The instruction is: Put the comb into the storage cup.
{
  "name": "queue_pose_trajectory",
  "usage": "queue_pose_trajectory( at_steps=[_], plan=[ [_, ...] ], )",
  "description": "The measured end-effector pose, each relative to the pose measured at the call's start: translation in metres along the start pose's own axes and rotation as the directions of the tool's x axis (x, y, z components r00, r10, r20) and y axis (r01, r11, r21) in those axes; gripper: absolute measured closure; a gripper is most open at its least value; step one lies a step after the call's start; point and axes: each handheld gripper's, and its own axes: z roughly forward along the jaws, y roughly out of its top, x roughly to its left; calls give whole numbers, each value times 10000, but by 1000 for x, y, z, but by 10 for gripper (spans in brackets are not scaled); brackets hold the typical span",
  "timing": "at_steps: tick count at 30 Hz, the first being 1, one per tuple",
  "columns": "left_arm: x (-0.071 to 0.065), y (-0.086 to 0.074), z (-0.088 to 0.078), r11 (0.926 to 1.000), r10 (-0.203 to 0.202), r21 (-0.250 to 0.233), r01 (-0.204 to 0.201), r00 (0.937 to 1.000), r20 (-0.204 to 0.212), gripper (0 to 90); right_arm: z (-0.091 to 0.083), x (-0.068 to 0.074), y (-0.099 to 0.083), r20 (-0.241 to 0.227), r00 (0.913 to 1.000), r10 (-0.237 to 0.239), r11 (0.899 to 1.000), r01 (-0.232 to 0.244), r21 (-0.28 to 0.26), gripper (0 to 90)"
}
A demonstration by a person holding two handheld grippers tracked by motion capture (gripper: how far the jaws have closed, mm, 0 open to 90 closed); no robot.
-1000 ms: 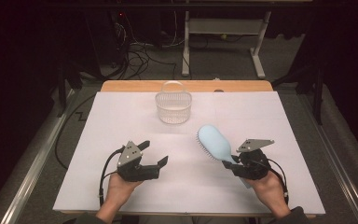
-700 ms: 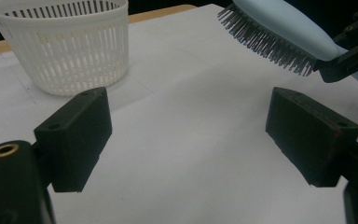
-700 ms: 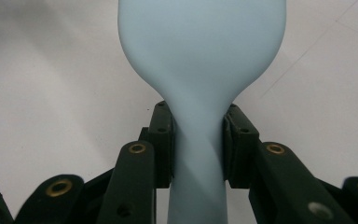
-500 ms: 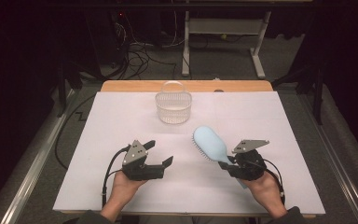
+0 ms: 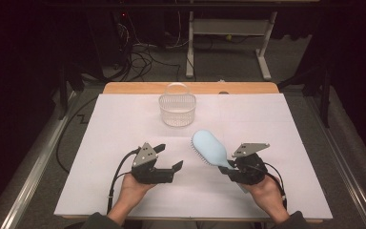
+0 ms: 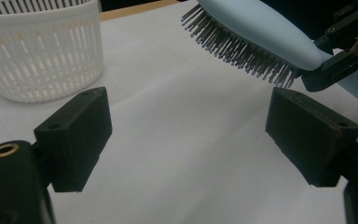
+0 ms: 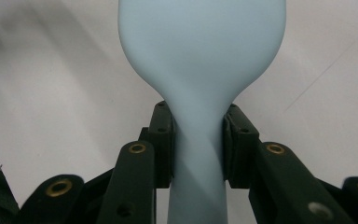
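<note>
A pale blue hairbrush (image 5: pixel 210 149) sits just right of centre in the high view, lifted off the white surface (image 5: pixel 124 129), its bristles facing down and left and its head angled toward the upper left. The right gripper (image 5: pixel 230 168), low and right of centre, pinches the brush's narrow neck between its fingers (image 7: pixel 163 140), with the oval back rising up the frame in the right gripper view. The left gripper (image 5: pixel 167 157), lower left of centre, holds nothing, its fingers (image 6: pixel 77 135) spread wide over bare surface. A white slotted plastic basket (image 5: pixel 177 108) stands above centre, apart from the brush.
</note>
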Motion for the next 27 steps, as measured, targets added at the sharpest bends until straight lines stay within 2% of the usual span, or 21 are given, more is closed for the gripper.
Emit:
queue_pose_trajectory(
  at_steps=[19, 27],
  plan=[
    [-13, 6, 17, 9997, 67, 233, -82, 9980, 630, 136, 5, 11, 9, -248, 9994, -245, 9995, 241, -186, 701],
    [-14, 7, 23, 9995, -130, 293, 103, 9953, 958, 136, 7, 15, 10, -296, 9990, -348, 9991, 340, -266, 701]
  ],
)
